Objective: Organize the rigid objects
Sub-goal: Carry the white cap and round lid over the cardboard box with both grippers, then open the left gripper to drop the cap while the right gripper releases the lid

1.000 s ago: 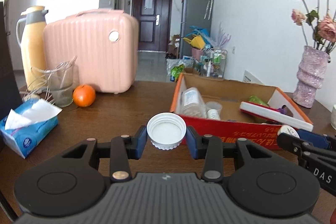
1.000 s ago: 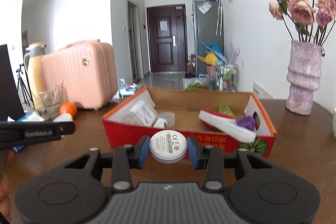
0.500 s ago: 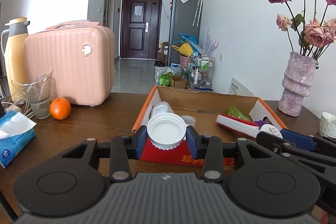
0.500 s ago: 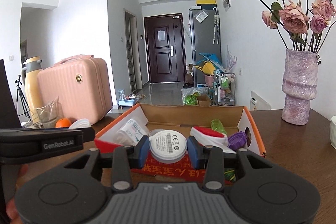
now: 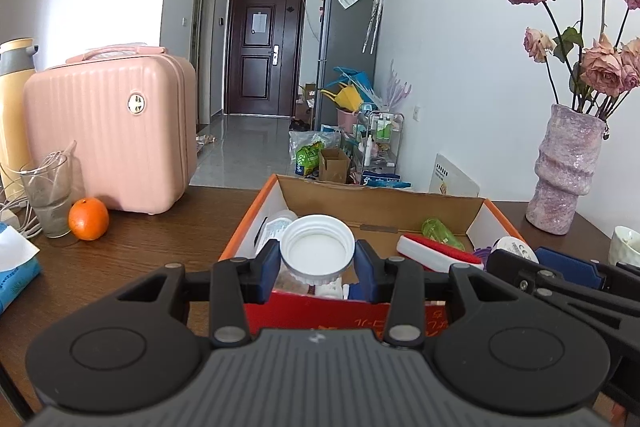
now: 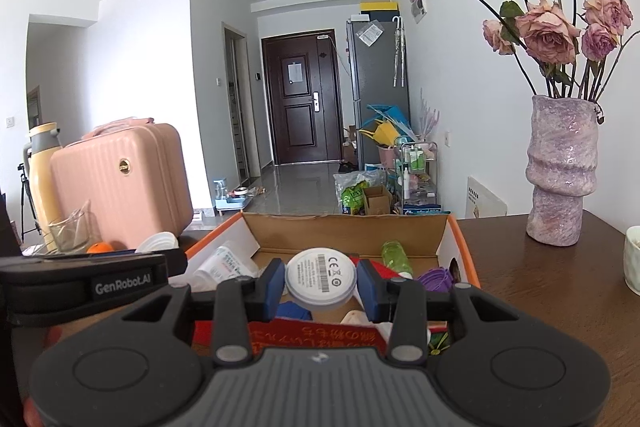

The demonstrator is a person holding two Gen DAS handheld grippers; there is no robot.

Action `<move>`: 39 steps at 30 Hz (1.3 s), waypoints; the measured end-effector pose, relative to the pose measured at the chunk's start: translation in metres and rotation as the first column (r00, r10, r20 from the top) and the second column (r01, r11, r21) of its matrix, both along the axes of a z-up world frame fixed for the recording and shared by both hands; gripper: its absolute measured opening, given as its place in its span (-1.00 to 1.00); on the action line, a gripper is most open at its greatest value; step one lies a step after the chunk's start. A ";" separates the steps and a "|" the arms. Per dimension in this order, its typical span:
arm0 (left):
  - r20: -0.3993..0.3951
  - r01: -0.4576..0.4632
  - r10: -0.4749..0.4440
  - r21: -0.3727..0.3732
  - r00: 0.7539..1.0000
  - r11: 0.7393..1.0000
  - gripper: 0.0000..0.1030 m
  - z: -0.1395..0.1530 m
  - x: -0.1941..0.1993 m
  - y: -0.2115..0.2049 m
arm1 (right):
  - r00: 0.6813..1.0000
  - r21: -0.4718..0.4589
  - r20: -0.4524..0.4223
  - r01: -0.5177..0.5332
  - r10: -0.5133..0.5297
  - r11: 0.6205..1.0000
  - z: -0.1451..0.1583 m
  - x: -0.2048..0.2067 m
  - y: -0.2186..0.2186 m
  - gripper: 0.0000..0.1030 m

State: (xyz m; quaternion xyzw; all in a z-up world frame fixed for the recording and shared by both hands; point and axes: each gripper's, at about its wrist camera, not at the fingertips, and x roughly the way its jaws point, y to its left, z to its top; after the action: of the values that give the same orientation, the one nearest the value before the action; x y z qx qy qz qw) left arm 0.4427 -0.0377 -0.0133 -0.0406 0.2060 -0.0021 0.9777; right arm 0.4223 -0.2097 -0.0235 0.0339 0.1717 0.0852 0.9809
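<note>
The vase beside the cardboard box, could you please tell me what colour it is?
The vase is mottled pale pink and lilac, clearest in the right wrist view.

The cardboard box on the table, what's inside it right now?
Inside the cardboard box: a white labelled bottle, a green bottle, a red-and-white item and something purple. The grippers and held discs cover the near part.

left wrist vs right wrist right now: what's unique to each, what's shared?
Left wrist only: tissue pack, and the left gripper shut on a white jar lid seen from its open side.
Right wrist only: the right gripper shut on a white round device with a printed label.
Both: red cardboard box, pink suitcase, orange, purple vase.
</note>
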 end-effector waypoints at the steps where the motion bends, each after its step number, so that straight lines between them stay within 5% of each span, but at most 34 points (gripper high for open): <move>1: 0.000 -0.001 0.001 -0.001 1.000 1.000 -0.21 0.000 0.002 -0.001 | 1.000 -0.003 0.000 0.003 -0.003 1.000 0.000 0.003 -0.001 -0.25; 39: -0.068 -0.016 0.018 0.026 0.998 1.000 -0.21 -0.024 0.123 -0.016 | 0.992 -0.040 -0.100 0.078 -0.082 0.996 -0.007 0.114 -0.027 -0.25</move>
State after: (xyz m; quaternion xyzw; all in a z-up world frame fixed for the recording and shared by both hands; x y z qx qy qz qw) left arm 0.5658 -0.0539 -0.0374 -0.0301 0.2387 0.0103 0.9706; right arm 0.5359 -0.2371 -0.0301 0.0277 0.2216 0.0409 0.9739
